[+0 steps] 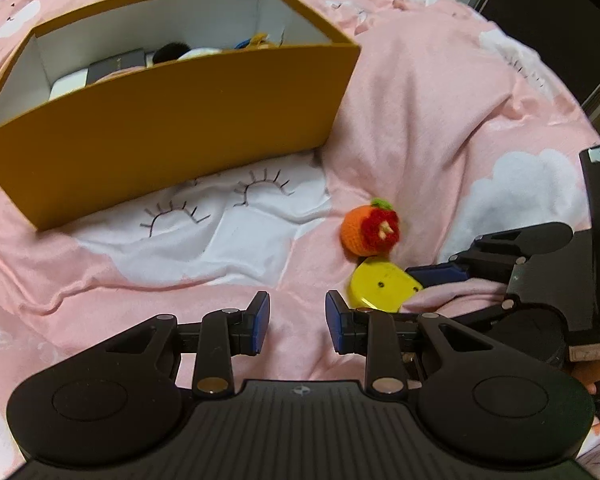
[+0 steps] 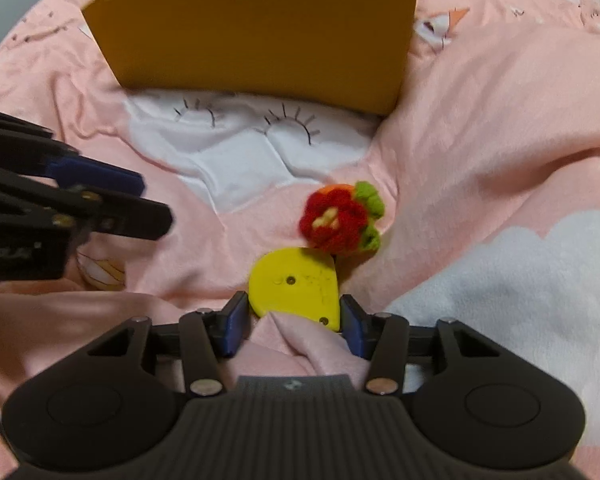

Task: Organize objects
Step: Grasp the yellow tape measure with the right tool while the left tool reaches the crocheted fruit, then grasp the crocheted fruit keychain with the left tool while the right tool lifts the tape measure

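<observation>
two loose things lie on the pink bedspread (image 1: 440,100): a flat yellow plastic piece (image 2: 294,286) and a crocheted orange toy (image 2: 340,216) with a red flower and green leaves on its face. the toy sits just beyond the yellow piece, touching or nearly touching its far edge, and both lie in a hollow of the rumpled cloth near a white cloud print with drawn eyelashes.

the right gripper (image 2: 294,320) points steeply down at the yellow piece. its jaws are spread, with the near part of the piece lying between the blue pads; whether the pads touch its edges cannot be told. a fold of the bedspread rises between the jaws and covers the piece's nearest corner.

the left gripper (image 1: 298,320) hangs over bare bedspread to the left of the two things, its jaws partly spread with nothing between them. in the right wrist view it shows from the side at the left edge, well apart from the yellow piece.

behind everything stands a mustard cardboard box (image 1: 172,120), open at the top and white inside. it already holds several things, among them a dark flat box (image 1: 118,64) and something black and fluffy, which are mostly hidden by the near wall.
</observation>
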A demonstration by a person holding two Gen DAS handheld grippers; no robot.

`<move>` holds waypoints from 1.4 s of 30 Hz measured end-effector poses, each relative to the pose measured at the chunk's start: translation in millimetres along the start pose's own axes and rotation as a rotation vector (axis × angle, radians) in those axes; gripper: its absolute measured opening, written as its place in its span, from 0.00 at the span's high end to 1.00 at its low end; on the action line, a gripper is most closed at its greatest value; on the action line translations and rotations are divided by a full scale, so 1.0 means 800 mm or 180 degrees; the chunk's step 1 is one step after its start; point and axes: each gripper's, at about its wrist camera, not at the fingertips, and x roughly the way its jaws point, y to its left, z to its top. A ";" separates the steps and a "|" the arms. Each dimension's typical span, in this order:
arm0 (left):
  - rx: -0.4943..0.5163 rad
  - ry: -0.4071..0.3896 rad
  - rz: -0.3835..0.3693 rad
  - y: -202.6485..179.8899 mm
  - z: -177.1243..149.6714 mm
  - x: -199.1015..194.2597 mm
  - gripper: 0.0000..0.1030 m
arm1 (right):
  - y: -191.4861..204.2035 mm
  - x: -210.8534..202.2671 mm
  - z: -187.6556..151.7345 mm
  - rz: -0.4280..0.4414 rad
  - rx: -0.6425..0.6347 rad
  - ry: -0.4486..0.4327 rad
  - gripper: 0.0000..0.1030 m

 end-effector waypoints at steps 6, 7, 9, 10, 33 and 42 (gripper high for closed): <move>-0.0018 -0.0138 -0.0131 0.005 0.011 -0.004 0.67 | -0.003 -0.047 0.013 -0.0002 0.0041 -0.0415 0.50; 0.0006 -0.0155 -0.0138 0.004 0.015 -0.003 0.67 | -0.007 -0.056 0.017 -0.0019 0.0095 -0.0500 0.50; 0.0135 -0.0180 -0.0140 -0.003 0.023 0.002 0.67 | -0.019 -0.071 0.025 -0.0083 0.0204 -0.0647 0.50; 0.0221 -0.0192 -0.0146 -0.008 0.026 0.005 0.67 | -0.024 -0.076 0.028 -0.0166 0.0229 -0.0694 0.50; 0.1874 -0.0335 -0.0098 -0.084 0.023 0.109 0.56 | -0.091 -0.006 0.026 -0.0102 0.0603 -0.0373 0.50; 0.1561 -0.0452 -0.0028 -0.069 0.008 0.079 0.57 | -0.085 -0.004 0.024 -0.0132 0.0570 -0.0375 0.50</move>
